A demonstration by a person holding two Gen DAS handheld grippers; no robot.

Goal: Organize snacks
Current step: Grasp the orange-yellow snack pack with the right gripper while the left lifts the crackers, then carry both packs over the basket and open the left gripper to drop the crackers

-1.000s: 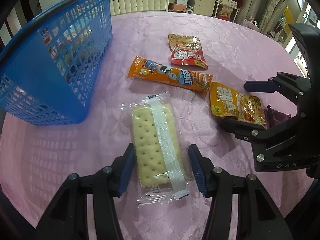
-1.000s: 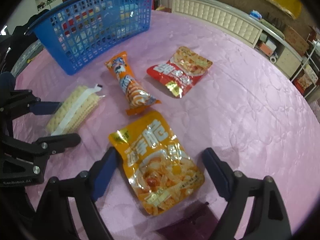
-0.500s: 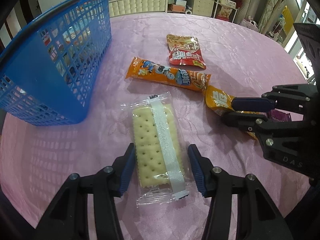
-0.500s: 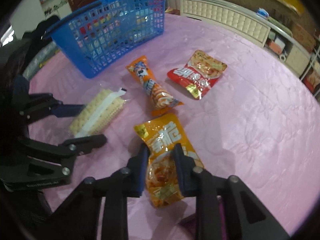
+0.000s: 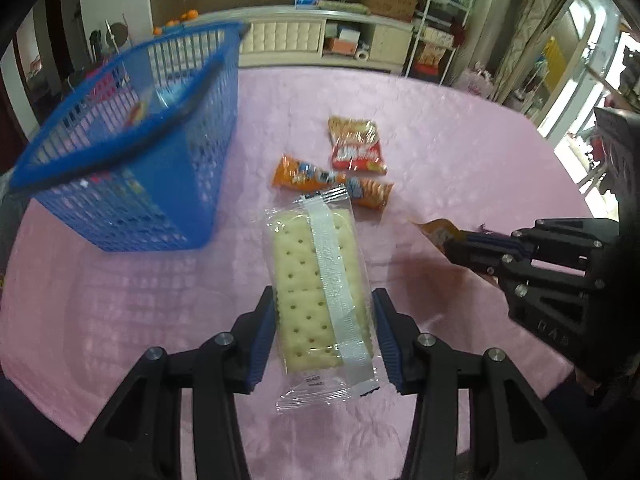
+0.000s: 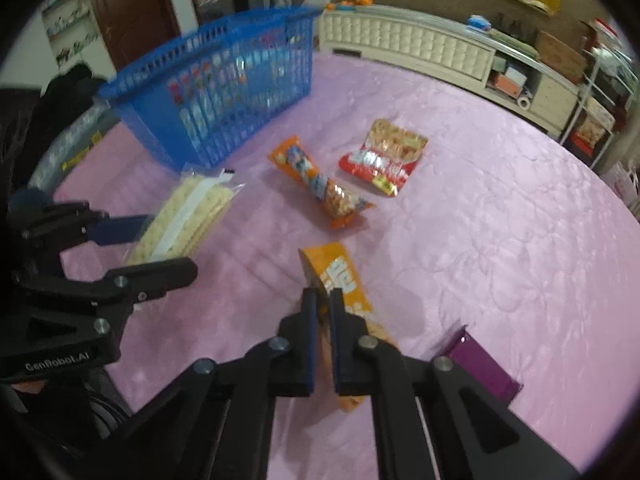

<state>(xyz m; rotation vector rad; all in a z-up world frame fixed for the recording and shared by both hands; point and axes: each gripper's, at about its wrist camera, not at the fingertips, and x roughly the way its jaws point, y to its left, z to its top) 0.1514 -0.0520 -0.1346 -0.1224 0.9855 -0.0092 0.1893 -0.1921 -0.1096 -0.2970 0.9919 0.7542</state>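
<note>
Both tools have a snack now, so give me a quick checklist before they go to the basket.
1. Left tool gripping cracker pack: ok; its jaws have just been closing on the pack.
2. Right tool pinching orange chip bag: ok, shut on it.
3. Chip bag hold secure: cannot tell, edge grip only.
4. Blue basket has room: ok.
5. Path to basket clear: ok.

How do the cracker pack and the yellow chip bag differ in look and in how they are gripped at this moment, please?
The cracker pack is clear, flat and stiff; the yellow chip bag is opaque and crumpled. The left gripper spans the pack's full width; the right gripper pinches the bag into a thin fold. Both look lifted off the pink cloth.
</note>
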